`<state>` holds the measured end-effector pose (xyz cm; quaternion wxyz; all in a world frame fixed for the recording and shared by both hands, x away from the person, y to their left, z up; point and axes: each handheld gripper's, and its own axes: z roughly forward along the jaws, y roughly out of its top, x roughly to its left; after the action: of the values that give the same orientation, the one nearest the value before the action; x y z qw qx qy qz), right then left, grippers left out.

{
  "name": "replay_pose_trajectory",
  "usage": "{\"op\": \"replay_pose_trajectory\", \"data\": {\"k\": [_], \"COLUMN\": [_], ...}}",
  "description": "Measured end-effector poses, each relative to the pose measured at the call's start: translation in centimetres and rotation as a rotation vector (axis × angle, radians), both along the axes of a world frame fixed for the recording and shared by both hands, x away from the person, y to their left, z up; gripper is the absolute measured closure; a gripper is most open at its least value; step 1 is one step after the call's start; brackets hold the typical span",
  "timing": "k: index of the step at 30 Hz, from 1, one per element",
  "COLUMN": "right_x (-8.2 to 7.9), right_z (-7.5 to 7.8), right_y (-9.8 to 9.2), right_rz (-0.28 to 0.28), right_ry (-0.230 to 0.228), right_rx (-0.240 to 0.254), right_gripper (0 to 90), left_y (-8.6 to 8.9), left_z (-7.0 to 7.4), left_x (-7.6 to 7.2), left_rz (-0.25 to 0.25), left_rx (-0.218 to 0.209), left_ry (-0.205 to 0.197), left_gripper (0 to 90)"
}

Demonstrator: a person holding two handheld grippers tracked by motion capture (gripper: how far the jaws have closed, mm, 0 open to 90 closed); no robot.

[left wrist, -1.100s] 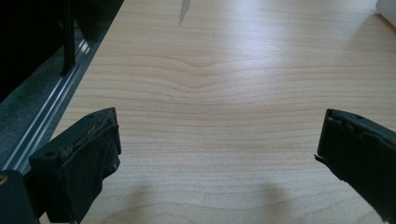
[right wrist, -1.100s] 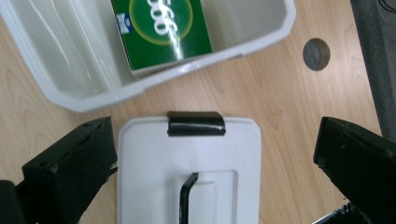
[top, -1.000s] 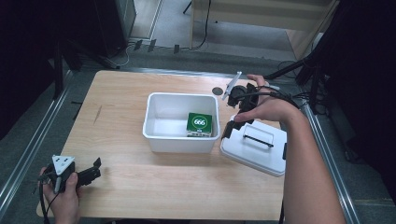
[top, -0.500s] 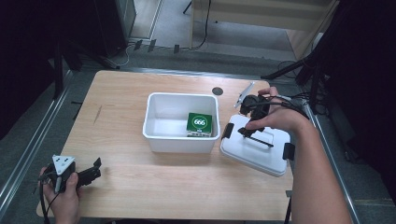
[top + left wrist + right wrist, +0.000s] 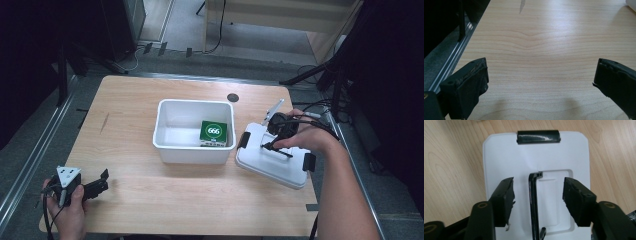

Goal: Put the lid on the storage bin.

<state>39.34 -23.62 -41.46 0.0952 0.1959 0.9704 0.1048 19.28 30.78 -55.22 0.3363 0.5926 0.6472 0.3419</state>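
the right gripper (image 5: 537, 195), jaws closing but not yet touching, straddled the black handle (image 5: 534, 202) of the white plastic lid (image 5: 272, 160) lying on the pale wooden table (image 5: 150, 200) beside the white plastic bin (image 5: 192, 131) holding a green box (image 5: 213, 132); the left gripper (image 5: 97, 186) hung open, well apart.

My worktop (image 5: 165, 200) is pale wood with a smooth, faintly sheened finish and clear grain lines. The lid (image 5: 504, 157) under my right gripper (image 5: 537, 195) looks like matt white plastic, while its handle (image 5: 534, 205) and latch (image 5: 538, 136) are glossy black plastic. My fingers (image 5: 505, 197) are black with dull, roughened, slightly frayed pads. The bin (image 5: 192, 150) is smooth white plastic, and the green box (image 5: 214, 133) inside it looks like printed card.
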Motion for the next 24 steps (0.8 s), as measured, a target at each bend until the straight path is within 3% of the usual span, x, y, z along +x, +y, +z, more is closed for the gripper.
{"op": "replay_pose_trajectory", "data": {"k": [8,17,21,24], "right_x": [-0.1,-0.2,-0.1,0.0], "right_z": [-1.8,-3.2,-3.7,-3.8], "right_y": [-1.2,-2.3,-2.6,-2.8], "right_rz": [-0.040,-0.064,-0.060,-0.056], "right_ry": [0.005,0.032,0.003,-0.045], "right_rx": [-0.063,-0.076,-0.102,-0.118], "right_gripper": [59.3,73.6,76.7,81.3], "left_y": [0.0,0.0,0.0,0.0], "left_z": [0.0,0.0,0.0,0.0], "left_x": [0.0,0.0,0.0,0.0], "left_rz": [-0.001,-0.003,-0.003,-0.002], "left_rx": [-0.001,0.001,0.002,0.002], "left_ry": [0.003,0.004,0.006,0.005], "left_gripper": [0.0,0.0,0.0,0.0]}}
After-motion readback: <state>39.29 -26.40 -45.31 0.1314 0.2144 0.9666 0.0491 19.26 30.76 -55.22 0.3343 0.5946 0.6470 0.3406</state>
